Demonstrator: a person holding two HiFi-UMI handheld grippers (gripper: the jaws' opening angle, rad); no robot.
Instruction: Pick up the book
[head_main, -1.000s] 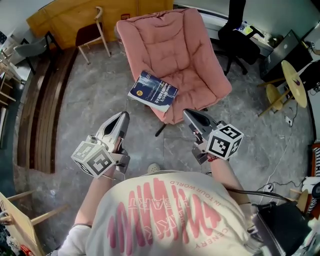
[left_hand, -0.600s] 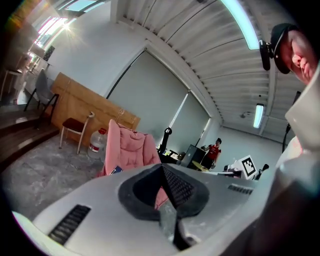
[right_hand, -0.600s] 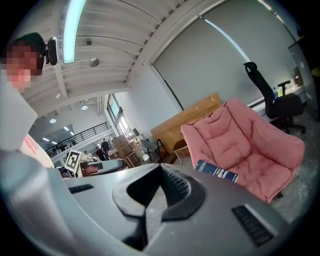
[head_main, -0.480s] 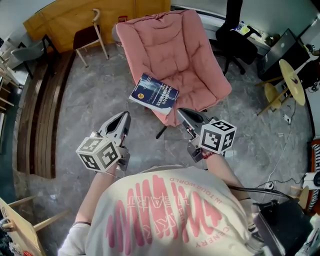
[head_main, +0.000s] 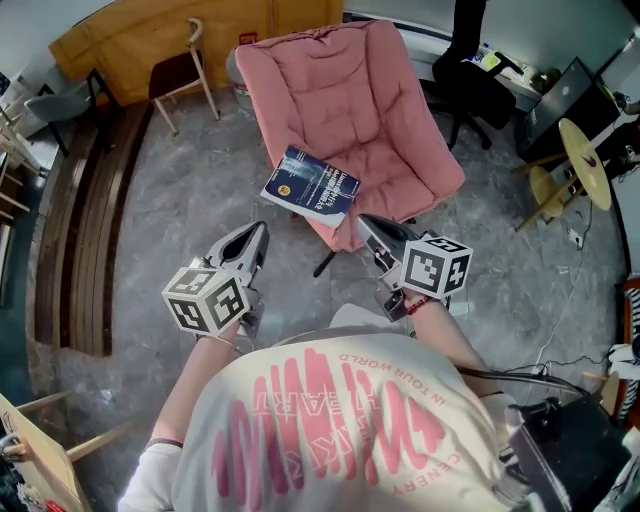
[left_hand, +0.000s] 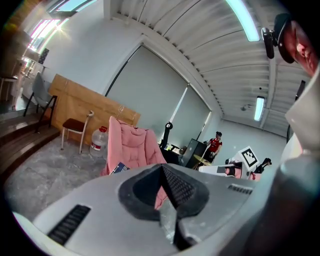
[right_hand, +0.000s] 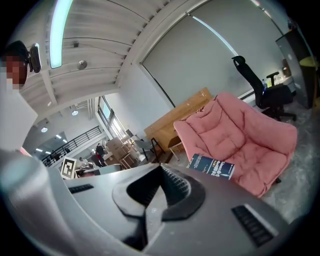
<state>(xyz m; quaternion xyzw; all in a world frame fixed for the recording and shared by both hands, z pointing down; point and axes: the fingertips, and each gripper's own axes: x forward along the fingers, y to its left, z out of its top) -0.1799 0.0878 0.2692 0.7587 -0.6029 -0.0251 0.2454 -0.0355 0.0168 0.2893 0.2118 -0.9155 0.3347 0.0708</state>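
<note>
A dark blue book (head_main: 311, 184) lies flat on the front left edge of the pink armchair's (head_main: 350, 100) seat, its corner hanging over the floor; it also shows in the right gripper view (right_hand: 210, 166) and, small, in the left gripper view (left_hand: 119, 167). My left gripper (head_main: 260, 232) is shut and empty, below and left of the book. Shut and empty too, my right gripper (head_main: 362, 222) hovers just below the seat's front edge, right of the book. Neither touches the book.
The armchair stands on a grey stone floor (head_main: 180, 210). A wooden bench (head_main: 80, 230) runs along the left, a small chair (head_main: 185, 65) and wooden panel behind. A black office chair (head_main: 475, 75) and desk clutter stand at the right. A person (left_hand: 214, 146) stands far off.
Both grippers have sunk a little and drawn slightly inward toward the chair's front. The book has not moved.
</note>
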